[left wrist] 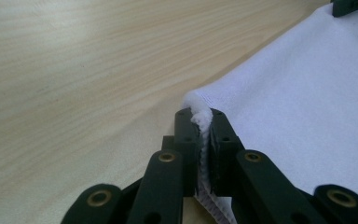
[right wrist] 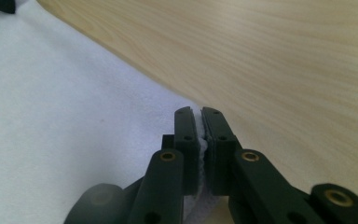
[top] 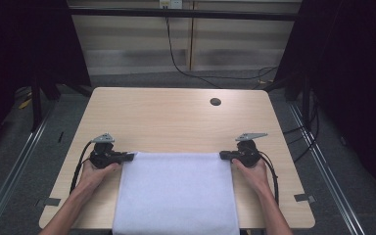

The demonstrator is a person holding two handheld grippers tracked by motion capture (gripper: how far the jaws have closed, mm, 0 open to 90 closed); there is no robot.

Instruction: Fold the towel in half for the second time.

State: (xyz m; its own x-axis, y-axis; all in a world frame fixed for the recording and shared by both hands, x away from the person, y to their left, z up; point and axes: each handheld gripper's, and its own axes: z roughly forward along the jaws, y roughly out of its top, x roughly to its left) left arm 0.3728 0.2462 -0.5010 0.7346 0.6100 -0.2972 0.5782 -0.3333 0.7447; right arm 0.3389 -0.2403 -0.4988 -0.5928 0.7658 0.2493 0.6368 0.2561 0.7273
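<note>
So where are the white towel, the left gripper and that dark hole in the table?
white towel (top: 176, 191), high view, middle of the cloth.
left gripper (left wrist: 200, 123), left gripper view, between its fingertips, pinching a towel corner.
dark hole (top: 215, 102), high view, its centre.

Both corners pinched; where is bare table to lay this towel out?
Bare wood runs from the towel's far edge to the table's far rim, past the cable hole. Narrow strips flank the towel; the near half is covered.

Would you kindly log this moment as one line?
left gripper: shut on towel corner | right gripper: shut on opposite corner | towel: flat on table
</note>
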